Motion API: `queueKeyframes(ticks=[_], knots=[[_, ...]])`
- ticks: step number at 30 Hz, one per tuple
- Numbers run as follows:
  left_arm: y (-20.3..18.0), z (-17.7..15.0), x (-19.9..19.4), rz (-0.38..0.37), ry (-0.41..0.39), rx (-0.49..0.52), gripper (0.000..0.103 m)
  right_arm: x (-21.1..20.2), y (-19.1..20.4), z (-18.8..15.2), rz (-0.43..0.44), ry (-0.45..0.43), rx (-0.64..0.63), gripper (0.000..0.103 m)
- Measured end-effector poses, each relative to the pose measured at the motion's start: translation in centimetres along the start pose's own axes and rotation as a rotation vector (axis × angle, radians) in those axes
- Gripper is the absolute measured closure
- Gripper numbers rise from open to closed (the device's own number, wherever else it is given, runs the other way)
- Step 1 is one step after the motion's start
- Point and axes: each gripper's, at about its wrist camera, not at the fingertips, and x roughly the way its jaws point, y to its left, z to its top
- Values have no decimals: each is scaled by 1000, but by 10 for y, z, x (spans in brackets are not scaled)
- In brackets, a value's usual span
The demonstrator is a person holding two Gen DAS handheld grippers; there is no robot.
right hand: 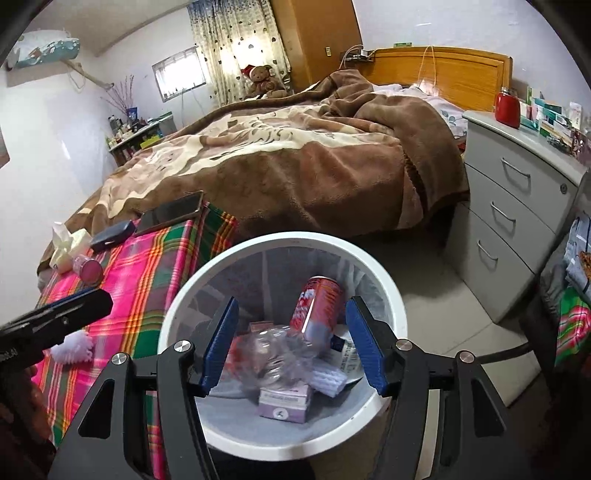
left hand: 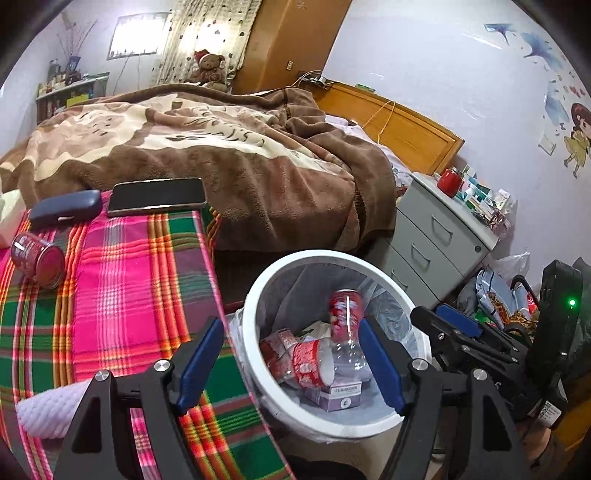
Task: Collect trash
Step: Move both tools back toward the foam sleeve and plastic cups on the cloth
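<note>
Dim daylight from the curtained window (left hand: pixel 138 35), strong fisheye edge bending, motion-blurred trash.

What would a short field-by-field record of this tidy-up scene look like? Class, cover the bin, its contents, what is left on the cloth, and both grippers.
bin: white round bin with liner, on the floor beside the plaid cloth
in bin: red can, clear plastic bottle, purple box, red paper cup
on cloth: pink-lidded jar on its side, phone, dark case, tissue pack
left gripper: open, empty, over the bin
right gripper: open, empty, over the bin
</note>
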Motion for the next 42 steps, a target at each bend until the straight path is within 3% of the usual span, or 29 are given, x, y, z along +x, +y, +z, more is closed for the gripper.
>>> queueKeyframes(ticks=[11,24,36,42], knots=[[24,-14,-35,39,-36,-19,28,-11,29,-3,37,-36,-24,41],[67,-32,-74,140,-89,-57,28,-9,75,-10,110,-34,-91,41],[126,-46,-112,207,-126,-148,28,2,125,-20,208,-7,-168,41],[166,-55,-135,286,-145,-194,28,11,159,-28,285,16,-243,41]])
